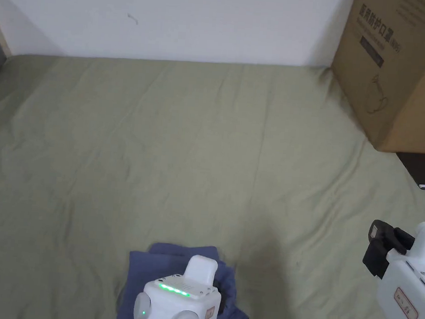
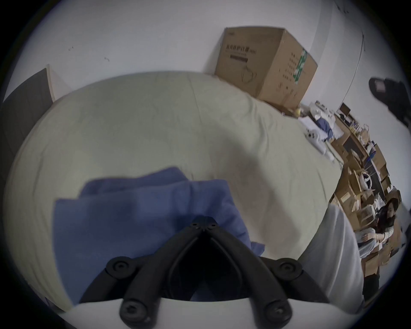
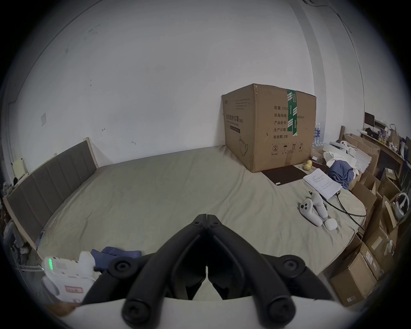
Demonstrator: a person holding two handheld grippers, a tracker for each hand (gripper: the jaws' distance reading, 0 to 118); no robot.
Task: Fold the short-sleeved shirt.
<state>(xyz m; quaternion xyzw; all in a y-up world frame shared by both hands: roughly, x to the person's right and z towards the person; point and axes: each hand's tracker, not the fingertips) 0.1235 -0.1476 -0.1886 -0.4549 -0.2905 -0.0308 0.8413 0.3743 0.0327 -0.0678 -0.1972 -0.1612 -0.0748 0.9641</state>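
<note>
1. The shirt (image 1: 170,269) is blue and lies folded into a small bundle on the near edge of the bed (image 1: 208,143).
2. The left gripper (image 2: 203,222) is over the shirt; its fingers are together at the tips, with no cloth between them as far as the left gripper view shows.
3. The right gripper (image 3: 206,217) is in the air, well apart from the shirt, with fingers together and holding nothing.
4. A box (image 1: 397,75) stands in the far right corner of the bed.

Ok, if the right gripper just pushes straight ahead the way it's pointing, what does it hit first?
Probably the green bedsheet: the right gripper, jaws closed, aims across open bed. The cardboard box stands right of that line; depth is hard to judge.
</note>
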